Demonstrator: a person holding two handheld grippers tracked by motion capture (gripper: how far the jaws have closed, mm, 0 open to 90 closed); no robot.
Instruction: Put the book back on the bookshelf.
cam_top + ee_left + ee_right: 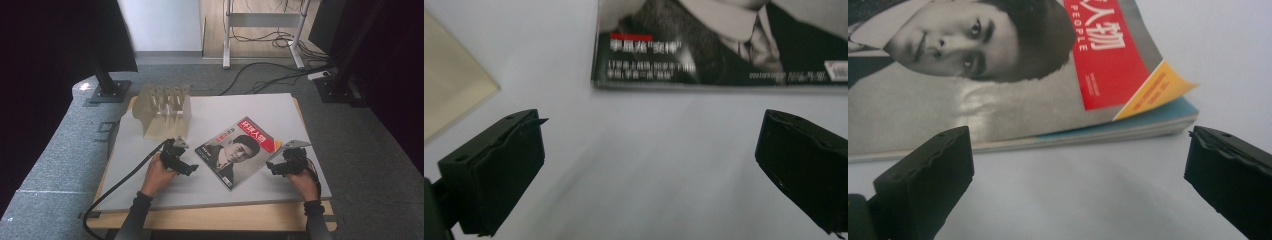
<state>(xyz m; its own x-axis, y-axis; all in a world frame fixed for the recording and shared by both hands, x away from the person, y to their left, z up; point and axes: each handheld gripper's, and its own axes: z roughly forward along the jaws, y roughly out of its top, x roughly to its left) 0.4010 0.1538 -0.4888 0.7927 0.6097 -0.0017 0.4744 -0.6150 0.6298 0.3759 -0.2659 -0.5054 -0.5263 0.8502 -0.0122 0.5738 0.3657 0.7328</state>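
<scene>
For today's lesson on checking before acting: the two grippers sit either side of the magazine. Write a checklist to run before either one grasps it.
1. Left gripper open: ok.
2. Right gripper open: ok.
3. Magazine flat on the mat: ok, one cover corner curls.
4. Magazine edge between jaws: not ok, both stop short.
5. Wooden rack clear of the magazine: ok.
6. Cable slack: cannot tell.

Magazine (238,151) closed, flat on table, angled, corner curled.
</scene>
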